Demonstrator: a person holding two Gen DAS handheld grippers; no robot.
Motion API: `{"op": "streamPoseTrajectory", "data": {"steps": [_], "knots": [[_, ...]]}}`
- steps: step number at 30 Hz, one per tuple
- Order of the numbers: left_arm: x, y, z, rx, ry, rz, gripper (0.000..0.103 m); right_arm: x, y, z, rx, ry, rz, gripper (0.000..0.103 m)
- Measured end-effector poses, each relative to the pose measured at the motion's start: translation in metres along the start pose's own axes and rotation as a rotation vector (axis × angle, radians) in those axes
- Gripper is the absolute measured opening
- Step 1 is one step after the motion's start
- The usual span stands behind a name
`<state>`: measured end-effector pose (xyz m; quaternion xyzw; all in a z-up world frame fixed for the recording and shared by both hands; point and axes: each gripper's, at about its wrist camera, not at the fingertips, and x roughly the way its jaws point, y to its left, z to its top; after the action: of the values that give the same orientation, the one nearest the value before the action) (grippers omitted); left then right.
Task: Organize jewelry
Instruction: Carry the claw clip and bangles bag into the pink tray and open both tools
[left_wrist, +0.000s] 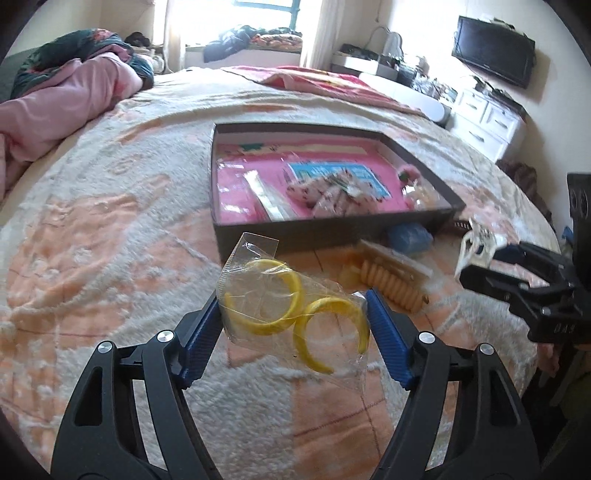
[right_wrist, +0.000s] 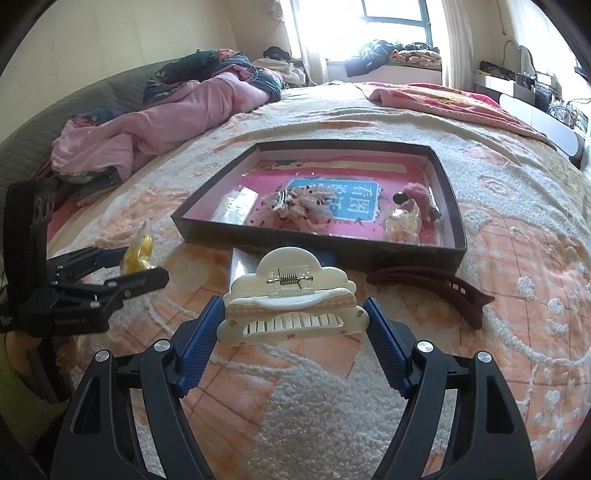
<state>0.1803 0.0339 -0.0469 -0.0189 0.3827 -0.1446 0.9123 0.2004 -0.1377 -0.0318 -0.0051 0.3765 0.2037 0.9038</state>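
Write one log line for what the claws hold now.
left claw: clear bag of yellow plastic bangles | right claw: cream cloud-shaped hair clip

In the right wrist view, the dark shallow box is lying open-topped at frame centre, its near wall standing between the tongs and its cluttered floor. A brown hair clip is blocking the blanket just before that wall, at right. The lower frame is lying bare.

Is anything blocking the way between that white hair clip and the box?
Nothing visible does. The right gripper holds the white hair clip above the blanket, and the open box lies just beyond it. The brown hair clip lies off to the right.
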Motion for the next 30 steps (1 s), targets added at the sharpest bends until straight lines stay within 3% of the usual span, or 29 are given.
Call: {"op": "streamPoseTrajectory", "data": {"steps": [11, 30], "knots": [[0.006, 0.003, 0.032, -0.013, -0.042, 0.026, 0.066, 0.005, -0.003, 0.021, -0.017, -0.027, -0.002, 0.074], [0.05, -0.006, 0.09, 0.006, -0.061, 0.051, 0.066, 0.04, -0.032, 0.073, -0.055, -0.049, -0.07, 0.074]]}}
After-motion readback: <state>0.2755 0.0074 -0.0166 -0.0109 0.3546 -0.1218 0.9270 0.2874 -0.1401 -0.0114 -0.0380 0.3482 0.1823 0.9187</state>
